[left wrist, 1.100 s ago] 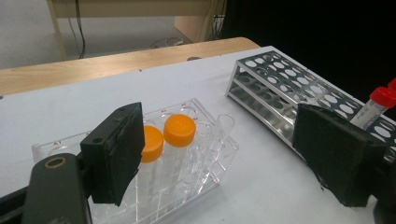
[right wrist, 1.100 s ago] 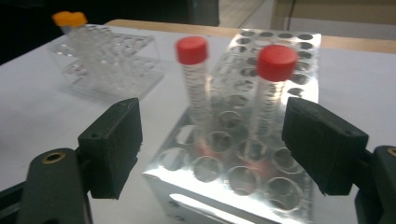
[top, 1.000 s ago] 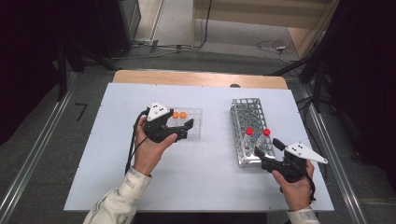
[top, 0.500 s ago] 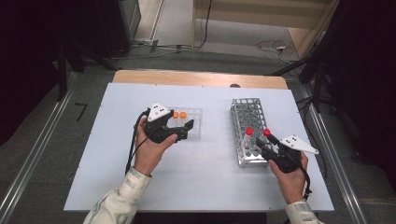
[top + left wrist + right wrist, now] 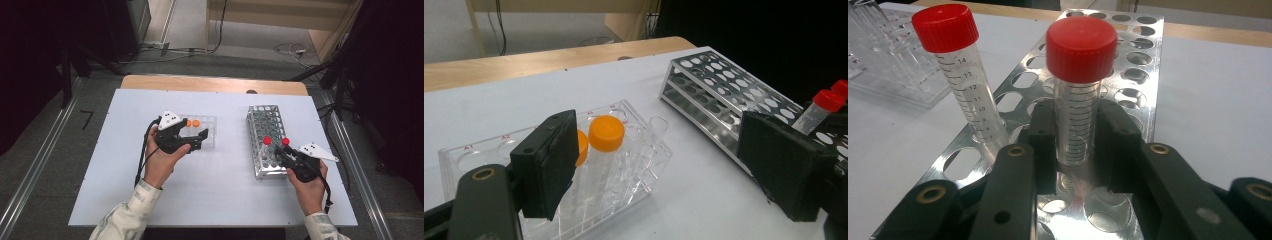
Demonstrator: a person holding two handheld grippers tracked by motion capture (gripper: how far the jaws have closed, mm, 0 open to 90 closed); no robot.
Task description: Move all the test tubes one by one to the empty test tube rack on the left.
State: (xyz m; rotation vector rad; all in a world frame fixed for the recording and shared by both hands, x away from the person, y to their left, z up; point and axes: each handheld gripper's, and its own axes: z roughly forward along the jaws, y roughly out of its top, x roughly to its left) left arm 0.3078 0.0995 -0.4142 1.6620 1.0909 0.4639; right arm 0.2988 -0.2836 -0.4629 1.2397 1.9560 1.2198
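Red-capped tube (image 5: 1078, 95) stood in the metal rack (image 5: 267, 131) at the counter's right, right claw (image 5: 1075, 145) just closed onto it. Second red tube (image 5: 960, 75) beside; lift pending. Left claw (image 5: 664, 165) held apart at the clear rack (image 5: 634, 165), orange-capped tubes (image 5: 605, 142) unmoved.

Left gripper (image 5: 200, 137): jaws wide apart, nothing between the pads, held level in the left hand (image 5: 162, 157), forearm in from below. Right gripper (image 5: 280, 151): jaws have just been closing, now clamped on a tube; right hand (image 5: 307, 182) low, wrist angled inward.
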